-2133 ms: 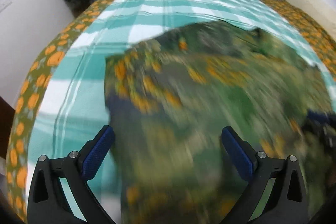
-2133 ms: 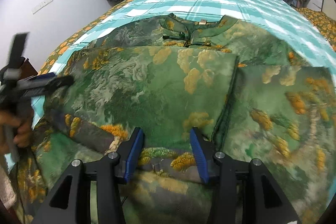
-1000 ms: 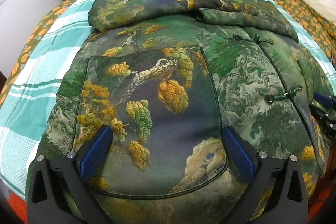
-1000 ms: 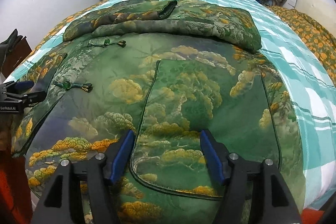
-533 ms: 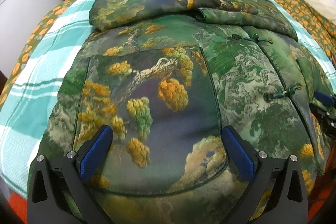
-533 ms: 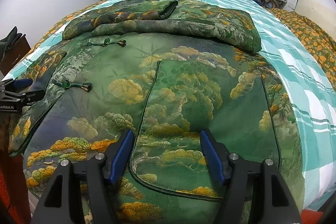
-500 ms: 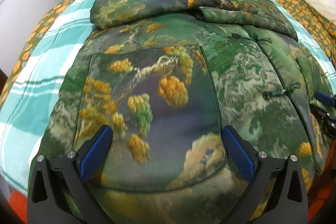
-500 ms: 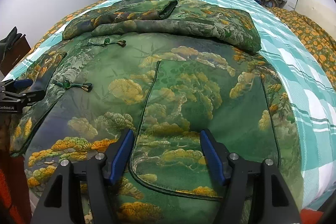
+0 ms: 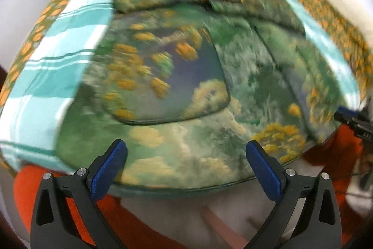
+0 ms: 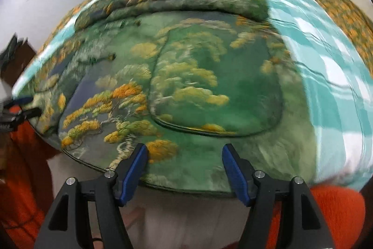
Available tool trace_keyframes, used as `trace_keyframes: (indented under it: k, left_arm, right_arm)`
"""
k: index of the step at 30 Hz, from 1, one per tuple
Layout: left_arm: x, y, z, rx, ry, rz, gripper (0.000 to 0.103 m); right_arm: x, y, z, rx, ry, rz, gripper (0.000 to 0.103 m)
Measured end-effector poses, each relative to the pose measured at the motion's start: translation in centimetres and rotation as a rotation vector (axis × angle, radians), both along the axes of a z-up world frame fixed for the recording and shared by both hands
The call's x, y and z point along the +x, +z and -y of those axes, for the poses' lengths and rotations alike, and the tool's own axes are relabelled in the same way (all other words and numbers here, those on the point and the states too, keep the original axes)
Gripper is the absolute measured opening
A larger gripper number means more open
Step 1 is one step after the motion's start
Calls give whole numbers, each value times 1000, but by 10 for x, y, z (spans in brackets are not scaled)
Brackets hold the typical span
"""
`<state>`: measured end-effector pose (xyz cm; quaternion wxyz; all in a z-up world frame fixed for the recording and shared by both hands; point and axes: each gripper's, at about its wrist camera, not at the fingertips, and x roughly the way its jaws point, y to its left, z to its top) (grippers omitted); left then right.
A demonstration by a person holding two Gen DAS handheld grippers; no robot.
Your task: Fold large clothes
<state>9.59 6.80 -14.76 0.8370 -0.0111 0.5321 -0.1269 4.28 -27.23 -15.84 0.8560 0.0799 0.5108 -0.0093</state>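
The green patterned jacket [image 9: 186, 76] lies on the bed [image 9: 46, 90], its hem just beyond both tools. Left tool [image 9: 186, 169] and right tool [image 10: 184, 172] stand spread, pinching nothing. Motion blur smears the fabric's details.

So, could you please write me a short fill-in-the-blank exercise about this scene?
1. The green jacket lies on a checked ____.
2. The left gripper has its jaws ____.
3. The pads of the right gripper are coloured ____.
4. The right gripper holds ____.

Missing words: bedspread; open; blue; nothing
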Motion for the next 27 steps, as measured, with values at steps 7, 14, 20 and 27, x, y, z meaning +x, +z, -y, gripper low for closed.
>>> trace_keyframes:
  k: [7,14,20,27]
  left_arm:
    - [28,11,-94,-99,237,-8,102]
    - [37,-24,-103,-99,197,-100,102]
    - [45,-32,-89,-119,125,-114,102]
    - [47,-36,-67,-103,41,-133,87]
  right_arm:
    - [-15,25,86,31,-194,36,68]
    - [-25,16,143,109,-331,6,68]
    - [-8,-16,140,201,-245,-86,68]
    - [16,-35,121,260,-148,-157,70]
